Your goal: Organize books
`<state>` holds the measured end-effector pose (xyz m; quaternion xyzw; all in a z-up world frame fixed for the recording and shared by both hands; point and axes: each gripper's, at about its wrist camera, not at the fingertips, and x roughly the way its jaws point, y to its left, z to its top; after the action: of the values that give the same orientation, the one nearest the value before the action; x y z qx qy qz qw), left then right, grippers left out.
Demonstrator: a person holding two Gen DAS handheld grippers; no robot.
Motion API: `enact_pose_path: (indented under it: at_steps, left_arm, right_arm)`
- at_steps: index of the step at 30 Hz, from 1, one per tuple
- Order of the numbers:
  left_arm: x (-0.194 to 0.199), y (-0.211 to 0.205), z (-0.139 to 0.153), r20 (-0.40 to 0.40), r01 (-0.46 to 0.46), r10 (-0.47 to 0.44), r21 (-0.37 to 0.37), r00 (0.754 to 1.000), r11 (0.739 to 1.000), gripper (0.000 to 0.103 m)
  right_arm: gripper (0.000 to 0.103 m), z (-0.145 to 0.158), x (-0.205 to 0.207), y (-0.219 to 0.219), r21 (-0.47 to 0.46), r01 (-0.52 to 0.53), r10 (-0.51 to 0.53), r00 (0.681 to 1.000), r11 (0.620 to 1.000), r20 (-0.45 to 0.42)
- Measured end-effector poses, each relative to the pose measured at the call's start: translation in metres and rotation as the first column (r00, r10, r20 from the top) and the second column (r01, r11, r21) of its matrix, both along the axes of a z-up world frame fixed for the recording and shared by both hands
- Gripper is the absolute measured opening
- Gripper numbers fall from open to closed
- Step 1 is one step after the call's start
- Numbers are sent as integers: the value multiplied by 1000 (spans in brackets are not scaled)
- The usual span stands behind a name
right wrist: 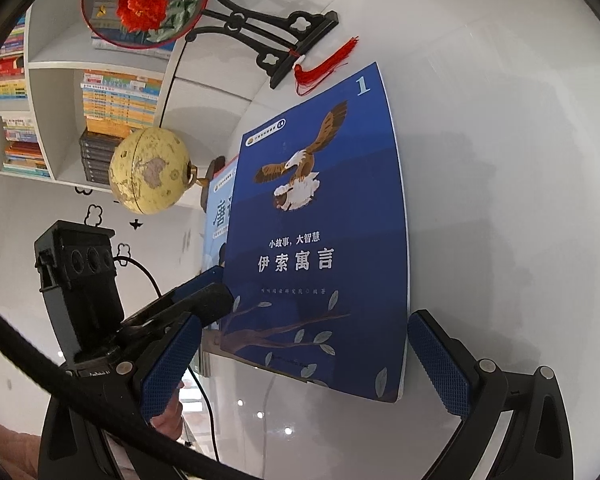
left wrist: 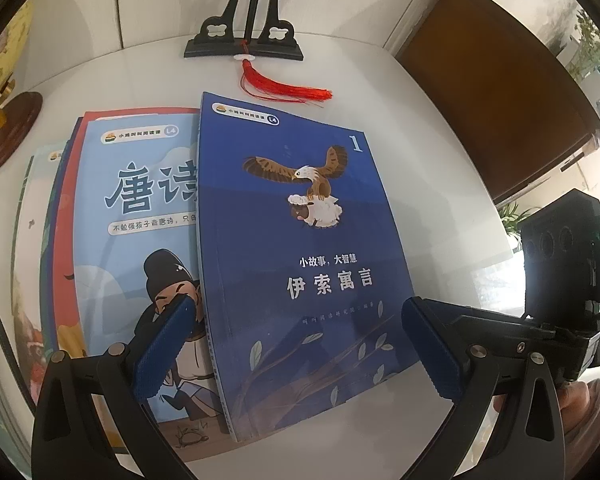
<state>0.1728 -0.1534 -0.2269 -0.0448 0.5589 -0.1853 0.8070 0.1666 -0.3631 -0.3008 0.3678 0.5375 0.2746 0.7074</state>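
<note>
While both tools gape wide and grip nothing, the left gripper [left wrist: 296, 344] and right gripper [right wrist: 304, 364] flank the dark blue book [left wrist: 300, 248], which lies on the white table [left wrist: 440, 152], overlapping the light blue book [left wrist: 140, 216] at its nine o'clock.

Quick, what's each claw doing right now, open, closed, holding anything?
Left claw: open, holding nothing, poised over the dark blue book.
Right claw: open, holding nothing, at the same book's near edge.
</note>
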Motion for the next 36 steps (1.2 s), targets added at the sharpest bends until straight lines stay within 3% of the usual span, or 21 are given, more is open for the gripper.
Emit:
enact_pose_path:
  at_steps: [17,36]
  left_arm:
    - [1,6,2,-8,11,-11,-41,1000,999,102]
    - [1,-6,0,-19,38,-37,45,999,998,102]
  right_arm:
    - [103,0,4,-1,18,-15,16,999,1000,-31]
    - [103,-2,5,-4,29,-4,6,999,1000,-47]
